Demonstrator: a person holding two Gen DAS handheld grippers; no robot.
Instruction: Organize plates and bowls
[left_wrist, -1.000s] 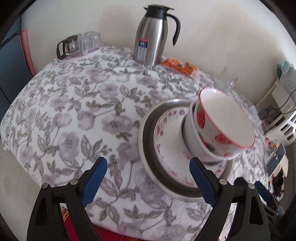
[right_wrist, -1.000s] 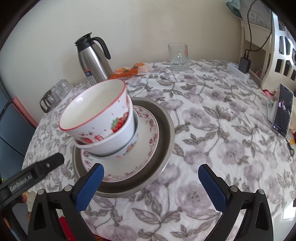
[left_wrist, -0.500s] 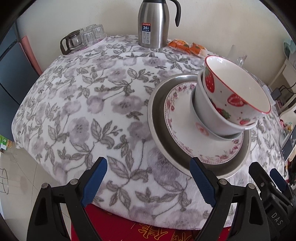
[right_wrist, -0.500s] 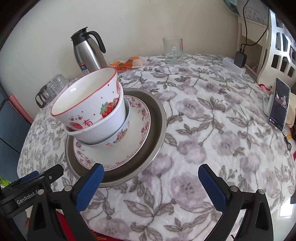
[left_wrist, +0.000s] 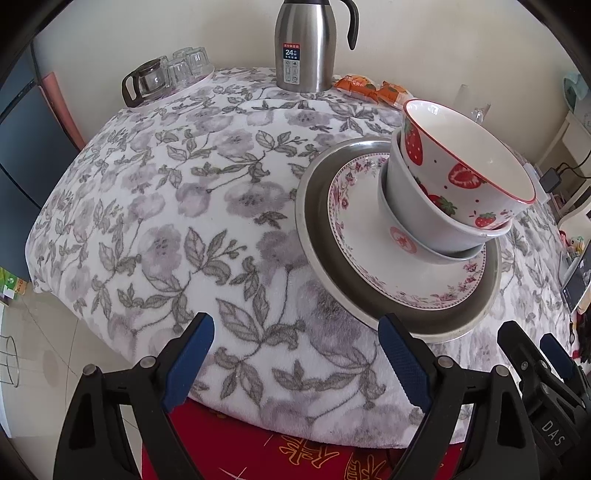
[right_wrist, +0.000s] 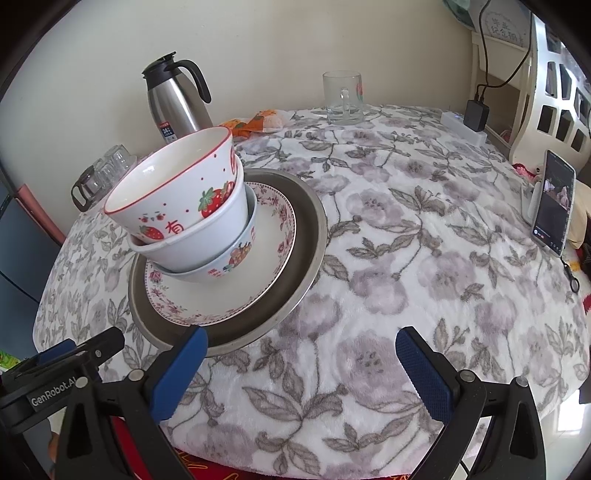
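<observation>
— Bowls (left_wrist: 458, 184) first: where are they?
— Three nested, leaning, on a floral plate (left_wrist: 354, 236) inside a metal tray (left_wrist: 314, 236), ahead and right of the left tongs (left_wrist: 295, 363), ahead and left of the right tongs (right_wrist: 301, 371).
— Are the tongs gripping?
— No. Both pairs gape wide, nothing between them, above the flowered cloth on the surface (left_wrist: 166, 206).
— Beyond the stack?
— A steel flask (left_wrist: 304, 46) and a glass mug (right_wrist: 342, 98).

Bare cloth (left_wrist: 192, 206) beside stacked dishes (left_wrist: 436, 206)
</observation>
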